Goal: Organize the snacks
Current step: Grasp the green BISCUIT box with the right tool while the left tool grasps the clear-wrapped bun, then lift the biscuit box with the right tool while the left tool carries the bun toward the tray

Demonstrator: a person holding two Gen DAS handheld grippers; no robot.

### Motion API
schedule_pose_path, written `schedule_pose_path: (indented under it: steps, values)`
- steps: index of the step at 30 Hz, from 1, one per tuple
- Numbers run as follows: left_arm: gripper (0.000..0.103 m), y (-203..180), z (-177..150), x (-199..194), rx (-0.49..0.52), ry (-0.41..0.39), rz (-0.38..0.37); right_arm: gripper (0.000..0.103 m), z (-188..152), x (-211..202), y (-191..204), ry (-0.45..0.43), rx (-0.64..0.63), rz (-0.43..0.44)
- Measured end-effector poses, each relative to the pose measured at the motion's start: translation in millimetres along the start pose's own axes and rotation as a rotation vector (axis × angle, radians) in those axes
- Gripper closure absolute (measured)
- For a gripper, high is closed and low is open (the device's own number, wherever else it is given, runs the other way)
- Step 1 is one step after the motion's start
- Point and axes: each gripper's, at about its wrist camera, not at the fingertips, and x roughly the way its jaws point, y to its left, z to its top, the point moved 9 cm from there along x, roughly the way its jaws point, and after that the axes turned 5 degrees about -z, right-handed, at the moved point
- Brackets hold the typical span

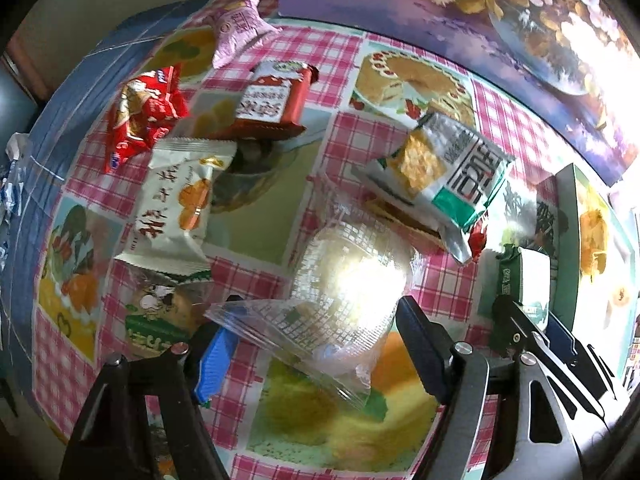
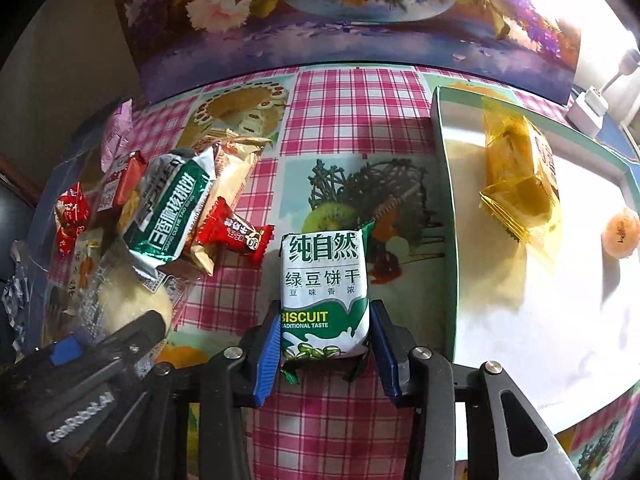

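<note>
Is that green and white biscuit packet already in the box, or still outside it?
Still outside. The biscuit packet sits between the right tool's fingers over the checked tablecloth, left of the box.
</note>
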Motion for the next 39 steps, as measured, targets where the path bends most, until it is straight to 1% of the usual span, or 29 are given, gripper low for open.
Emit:
schedule_pose_path:
  steps: [2, 3, 4, 5, 8, 16, 17, 18, 19, 22, 24, 28, 33, 39]
  values:
    - [0.025, -3.0, -1.2, 9.1, 0.001, 0.009, 0.002, 0.059, 0.3, -1.0, -0.7, -0.002, -0.005, -0.006]
    - [0.025, -4.2, -1.3, 12.1, 0.007, 0.009, 0.015, 0.058, 0.2, -1.8, -2.0, -0.004, -0.008, -0.015]
    - [0.025, -8.5, 0.1, 14.0, 0.037, -0.001, 0.044, 0.058, 0.4, -2.4, -2.6, -0.005, -0.01, -0.018]
    - [0.025, -11.5, 0.6, 15.1, 0.047, -0.003, 0.05, 0.058, 0.6, -3.0, -2.9, -0.007, -0.01, -0.018]
    - [0.025, -17.4, 2.6, 17.5, 0.039, -0.012, 0.044, 0.058, 0.2, -5.2, -3.4, -0.008, -0.012, -0.02]
    - [0.025, -27.3, 7.7, 22.4, 0.064, -0.028, 0.043, 0.058, -0.3, -4.6, -1.4, -0.021, -0.043, -0.049]
    - [0.029, -29.8, 7.9, 22.6, 0.066, -0.028, 0.036, 0.058, -0.2, -4.5, -1.4, -0.021, -0.046, -0.05]
    - [0.036, -30.8, 9.3, 22.1, 0.067, -0.031, 0.029, 0.058, -0.4, -4.8, -1.7, -0.021, -0.048, -0.051]
    - [0.037, -23.4, 12.0, 18.2, 0.069, -0.039, 0.019, 0.06, 0.0, -4.0, -0.7, -0.021, -0.048, -0.051]
    - [0.042, -27.5, 14.3, 13.3, 0.069, -0.049, 0.003, 0.061, 0.1, -4.4, -1.3, -0.02, -0.038, -0.038]
    - [0.049, -28.9, 14.9, 12.1, 0.072, -0.052, -0.006, 0.061, -0.3, -4.9, -1.1, -0.02, -0.041, -0.036]
    - [0.051, -31.1, 20.0, 9.4, 0.071, -0.048, -0.017, 0.061, -0.6, -6.1, -0.7, -0.021, -0.032, -0.035]
    - [0.055, -18.1, 18.9, -1.5, 0.062, -0.054, -0.037, 0.061, 2.0, -12.9, -1.0, -0.037, -0.023, -0.029]
    - [0.056, -2.2, 23.2, -21.6, 0.023, -0.087, -0.105, 0.061, 3.4, -19.8, -4.8, -0.048, -0.003, -0.018]
